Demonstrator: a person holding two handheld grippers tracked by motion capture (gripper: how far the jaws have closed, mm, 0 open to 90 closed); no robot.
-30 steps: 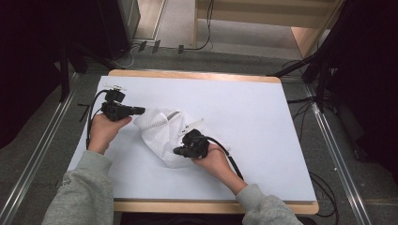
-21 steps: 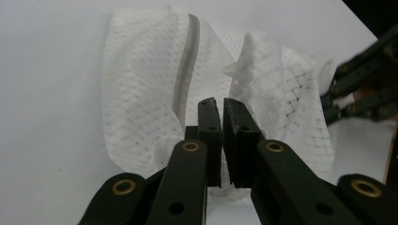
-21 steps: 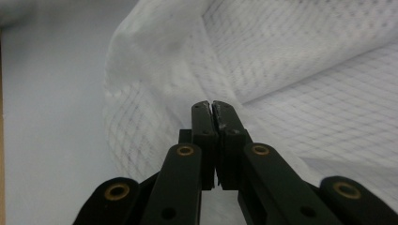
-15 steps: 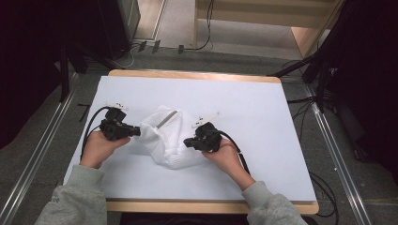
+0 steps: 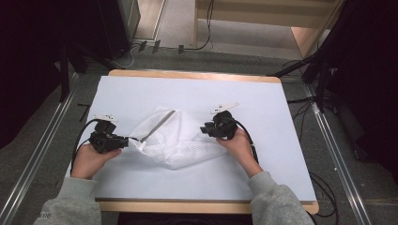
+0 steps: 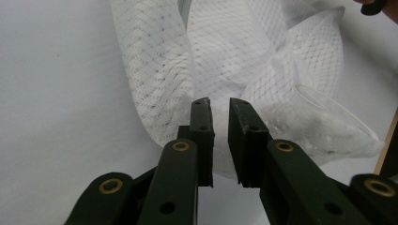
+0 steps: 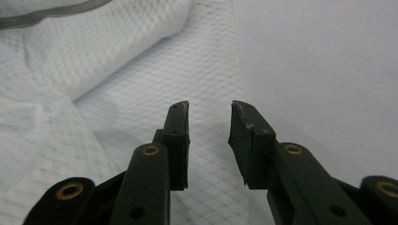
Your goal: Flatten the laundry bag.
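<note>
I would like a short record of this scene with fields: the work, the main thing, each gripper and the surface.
work: spreading a mesh bag flat on the table
mesh bag: white net, crumpled, grey zip band on its upper left part
left gripper: at the bag's left edge; jaws have just been opening, narrow gap, nothing pinched
right gripper: at the bag's right edge; jaws have just been opening, wider gap, mesh lies under them, not gripped
table: white sheet on top, wooden rim

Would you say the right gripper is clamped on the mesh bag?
No, the right gripper has its jaws apart, with the white mesh bag lying beneath them, unpinched.
</note>
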